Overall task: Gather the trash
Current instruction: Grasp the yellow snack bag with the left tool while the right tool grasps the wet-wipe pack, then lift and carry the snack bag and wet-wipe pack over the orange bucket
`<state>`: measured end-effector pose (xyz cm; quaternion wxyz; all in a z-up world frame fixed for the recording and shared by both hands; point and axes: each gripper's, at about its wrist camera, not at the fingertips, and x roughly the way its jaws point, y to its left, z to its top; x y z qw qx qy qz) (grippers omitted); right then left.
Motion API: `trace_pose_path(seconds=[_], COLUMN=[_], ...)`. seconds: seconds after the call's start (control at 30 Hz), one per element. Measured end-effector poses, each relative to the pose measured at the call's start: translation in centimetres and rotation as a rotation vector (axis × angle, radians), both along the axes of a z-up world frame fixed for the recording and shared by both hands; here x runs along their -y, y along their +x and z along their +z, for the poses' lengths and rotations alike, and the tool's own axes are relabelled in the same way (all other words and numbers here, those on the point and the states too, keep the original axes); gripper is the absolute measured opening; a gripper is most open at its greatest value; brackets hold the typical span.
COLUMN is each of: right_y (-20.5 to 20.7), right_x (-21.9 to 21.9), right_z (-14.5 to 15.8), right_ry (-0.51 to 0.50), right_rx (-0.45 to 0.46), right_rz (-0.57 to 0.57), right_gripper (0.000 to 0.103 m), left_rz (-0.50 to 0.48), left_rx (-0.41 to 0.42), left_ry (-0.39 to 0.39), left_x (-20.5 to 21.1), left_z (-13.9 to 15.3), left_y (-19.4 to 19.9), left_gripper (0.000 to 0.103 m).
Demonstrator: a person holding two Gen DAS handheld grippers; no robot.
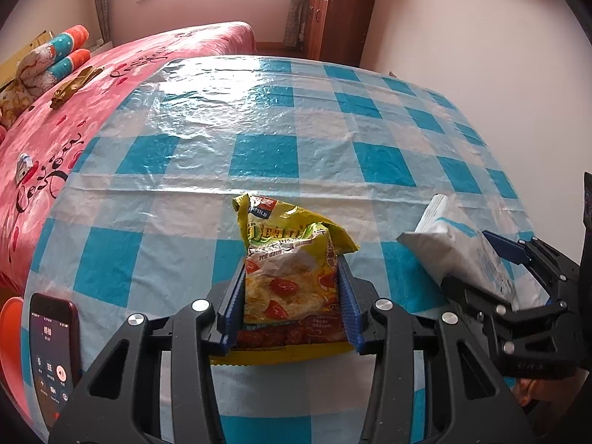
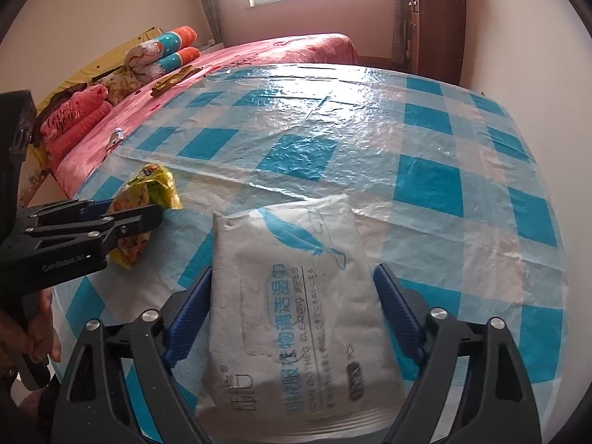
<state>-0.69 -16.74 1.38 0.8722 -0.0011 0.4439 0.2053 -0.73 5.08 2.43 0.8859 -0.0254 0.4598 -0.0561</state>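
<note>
A yellow snack packet (image 1: 292, 277) stands between the blue pads of my left gripper (image 1: 292, 270), which is shut on it above the checked table. It also shows at the left of the right wrist view (image 2: 148, 199), held by the left gripper (image 2: 122, 218). A white wet-wipes pack (image 2: 296, 325) with blue print sits between the pads of my right gripper (image 2: 296, 285), which is shut on its sides. In the left wrist view the wipes pack (image 1: 458, 255) is held tilted at the right by the right gripper (image 1: 477, 259).
The table carries a blue-and-white checked plastic cloth (image 1: 259, 140). A phone (image 1: 51, 355) with a lit screen lies at its near left edge. A pink bed (image 1: 92, 85) with pillows stands beyond the table on the left, a wooden cabinet (image 1: 336, 14) at the back.
</note>
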Motion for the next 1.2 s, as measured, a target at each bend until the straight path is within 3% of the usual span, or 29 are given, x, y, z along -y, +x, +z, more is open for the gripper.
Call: trace_pose_path(seconds=[0.9, 1.2], right_y=[0.0, -0.2], right_x=[1.1, 2.0], right_z=[0.3, 0.7], right_ry=[0.014, 0.061], right_rx=[0.011, 0.021], right_rz=[-0.04, -0.08], right_gripper=[0.073, 0.07], left_rz=[-0.033, -0.032], left_rx=[0.012, 0.021], left_ry=[-0.024, -0.045], left_x=[-1.4, -2.3], left_z=[0.3, 0.5], left_y=[-3.4, -4.3], left_gripper=[0.045, 0.045])
